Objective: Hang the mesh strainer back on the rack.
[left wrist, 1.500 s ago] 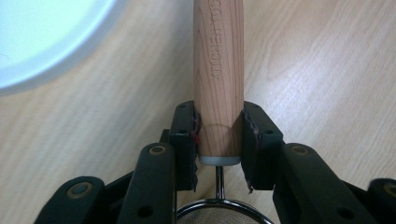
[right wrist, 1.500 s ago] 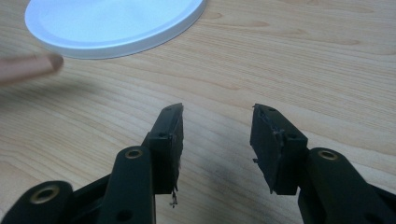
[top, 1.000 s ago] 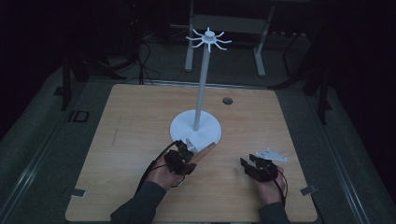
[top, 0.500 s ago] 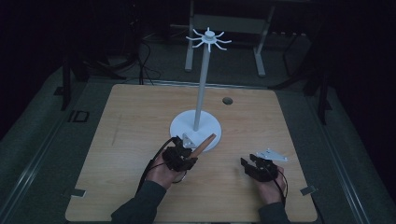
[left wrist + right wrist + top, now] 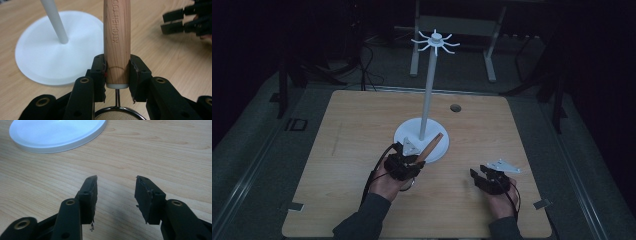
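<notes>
Gripping the strainer's wooden handle [image 5: 117,42], the left gripper [image 5: 117,75] likely must lift it toward the stand's hooks [image 5: 435,41]; right gripper [image 5: 116,192] rests open, empty.

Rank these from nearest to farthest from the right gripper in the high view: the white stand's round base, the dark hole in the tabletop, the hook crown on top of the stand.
From the right gripper:
1. Round base, just up and left on the table.
2. Dark hole, farther up, near the table's far edge.
3. Hook crown, highest in view, atop the pole.
</notes>
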